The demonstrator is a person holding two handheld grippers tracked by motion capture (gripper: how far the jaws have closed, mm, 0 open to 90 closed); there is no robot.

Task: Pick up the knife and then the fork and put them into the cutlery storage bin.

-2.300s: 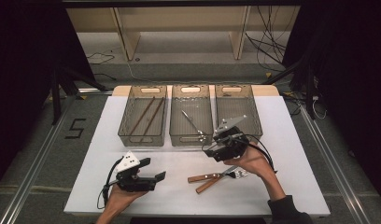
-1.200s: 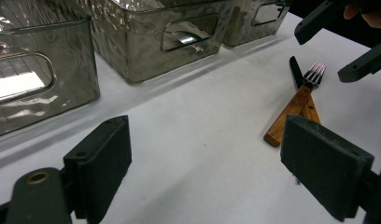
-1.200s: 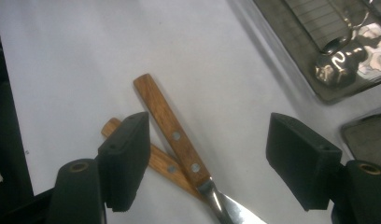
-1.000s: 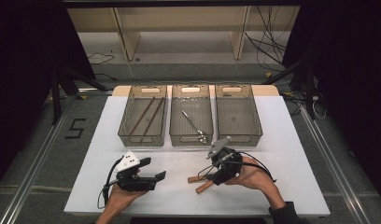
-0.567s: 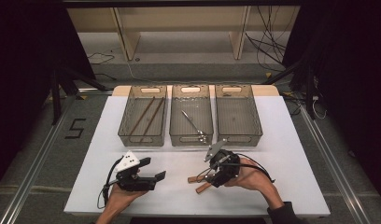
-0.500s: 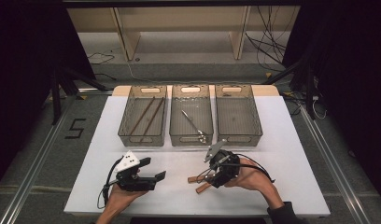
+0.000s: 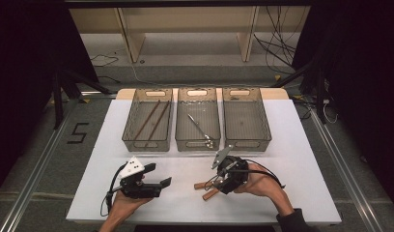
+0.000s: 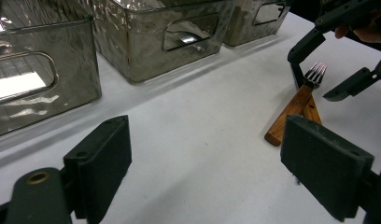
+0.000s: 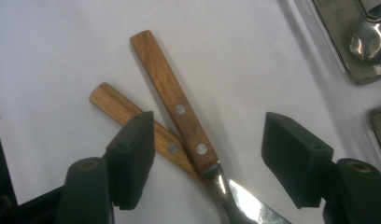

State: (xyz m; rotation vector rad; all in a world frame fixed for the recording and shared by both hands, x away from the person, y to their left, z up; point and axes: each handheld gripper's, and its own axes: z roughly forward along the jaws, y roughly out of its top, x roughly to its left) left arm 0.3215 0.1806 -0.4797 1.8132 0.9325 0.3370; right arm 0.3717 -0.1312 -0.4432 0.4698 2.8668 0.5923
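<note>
Lower centre of the high view: the right gripper (image 7: 215, 181) stands open, jaws just closing over two crossed wooden-handled forks (image 9: 179, 119) — it may pinch both, or skid one aside.

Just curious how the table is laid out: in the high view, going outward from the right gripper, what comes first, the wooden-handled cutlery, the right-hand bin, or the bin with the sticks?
1. Cutlery, right under it.
2. Right bin, just beyond.
3. Stick bin, far left.
</note>
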